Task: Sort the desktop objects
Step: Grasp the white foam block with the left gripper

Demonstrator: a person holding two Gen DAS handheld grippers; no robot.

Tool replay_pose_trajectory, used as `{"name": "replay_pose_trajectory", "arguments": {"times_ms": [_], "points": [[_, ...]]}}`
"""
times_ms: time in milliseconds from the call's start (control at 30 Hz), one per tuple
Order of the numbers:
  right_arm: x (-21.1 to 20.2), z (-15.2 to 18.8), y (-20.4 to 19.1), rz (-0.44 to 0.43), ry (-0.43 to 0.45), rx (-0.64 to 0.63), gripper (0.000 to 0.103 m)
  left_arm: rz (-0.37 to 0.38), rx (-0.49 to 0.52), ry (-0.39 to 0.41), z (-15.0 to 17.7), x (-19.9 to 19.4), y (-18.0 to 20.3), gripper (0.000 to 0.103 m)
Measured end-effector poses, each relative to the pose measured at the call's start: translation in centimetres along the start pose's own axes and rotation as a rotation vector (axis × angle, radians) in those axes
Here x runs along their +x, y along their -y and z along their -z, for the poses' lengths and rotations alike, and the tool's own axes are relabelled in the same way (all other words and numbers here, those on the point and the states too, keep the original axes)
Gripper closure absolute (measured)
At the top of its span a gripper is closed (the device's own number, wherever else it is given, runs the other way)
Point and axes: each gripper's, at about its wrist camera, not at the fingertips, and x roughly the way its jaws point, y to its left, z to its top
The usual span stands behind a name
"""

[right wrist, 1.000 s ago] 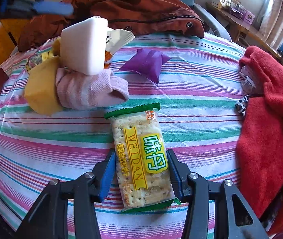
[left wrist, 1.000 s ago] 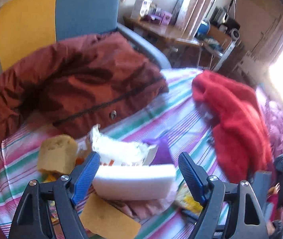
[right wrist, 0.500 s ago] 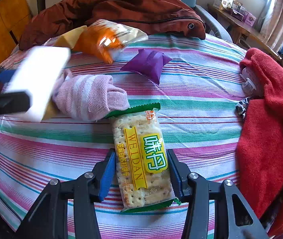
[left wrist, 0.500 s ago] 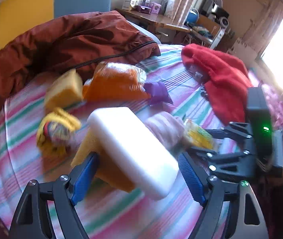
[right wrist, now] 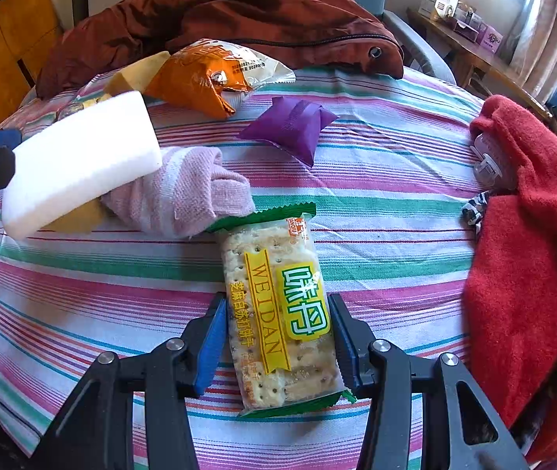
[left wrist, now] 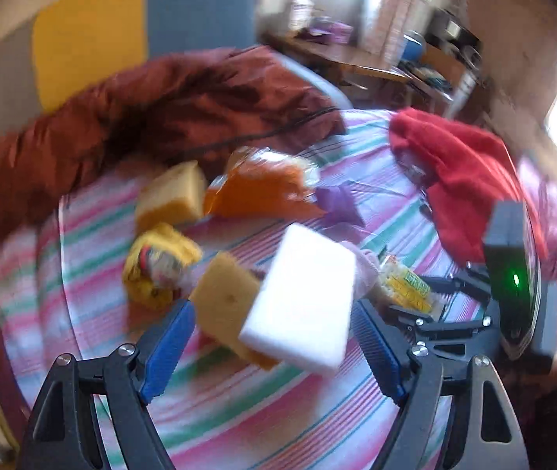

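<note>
Crackers (right wrist: 278, 313) sit between the right claw's (right wrist: 276, 337) blue pads, which press the pack's long sides near its lower half; the claw is closed to the pack's width and appears to grip it just above the striped cloth (right wrist: 82, 286). I judge the pack light but brittle inside a slick wrapper, so the hold belongs on the flat long edges, gentle enough not to crack the biscuits. Ahead and left of that claw lies a pink sock (right wrist: 184, 192), soft and easy to pinch anywhere. The left claw (left wrist: 270, 344) stands wide; a white foam block (left wrist: 301, 297) hangs between its pads, but blur hides whether either pad touches it. Foam looks feather-light and squashy, best held across its broad faces. Farther off lie a purple sachet (right wrist: 290, 127) and an orange snack bag (right wrist: 204, 78).
</note>
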Motion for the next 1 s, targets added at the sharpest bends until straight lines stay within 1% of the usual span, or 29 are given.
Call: {"name": "replay_pose_trajectory", "arguments": {"times_ms": [100, 167, 233, 300, 367, 400, 433, 533, 633, 800, 1000], "points": [[0.0, 0.0, 0.2, -0.013, -0.001, 0.015, 0.052, -0.041, 0.222, -0.006, -0.5, 0.5, 3.0, 0.020], [0.0, 0.0, 0.3, -0.009, -0.001, 0.007, 0.052, -0.074, 0.299, -0.015, -0.5, 0.8, 3.5, 0.020], [0.0, 0.0, 0.3, -0.006, 0.000, 0.004, 0.052, -0.084, 0.343, -0.061, -0.7, 1.8, 3.8, 0.020], [0.1, -0.1, 0.5, -0.008, -0.001, 0.004, 0.052, -0.081, 0.351, -0.097, -0.9, 2.8, 3.5, 0.020], [0.1, -0.2, 0.6, -0.007, -0.001, 0.002, 0.052, -0.087, 0.343, -0.107, -1.1, 3.3, 3.2, 0.021], [0.2, -0.2, 0.6, -0.007, -0.001, 0.001, 0.052, -0.084, 0.336, -0.115, -1.2, 3.5, 3.0, 0.024], [0.2, -0.3, 0.7, -0.007, -0.001, 0.000, 0.052, -0.067, 0.315, -0.127, -1.2, 3.8, 2.7, 0.030], [0.4, -0.4, 0.8, -0.008, 0.000, -0.002, 0.052, -0.035, 0.282, -0.141, -1.1, 4.5, 2.2, 0.039], [0.4, -0.4, 0.9, -0.008, 0.002, -0.009, 0.053, -0.033, 0.262, -0.113, -0.7, 4.6, 2.1, 0.044], [0.4, -0.4, 1.1, -0.021, 0.009, -0.009, 0.054, -0.006, 0.222, -0.052, -0.2, 3.5, 1.6, 0.046], [0.2, -0.4, 1.1, -0.044, 0.024, 0.018, 0.054, 0.051, 0.131, 0.022, 1.7, -0.1, 1.0, 0.046]]}}
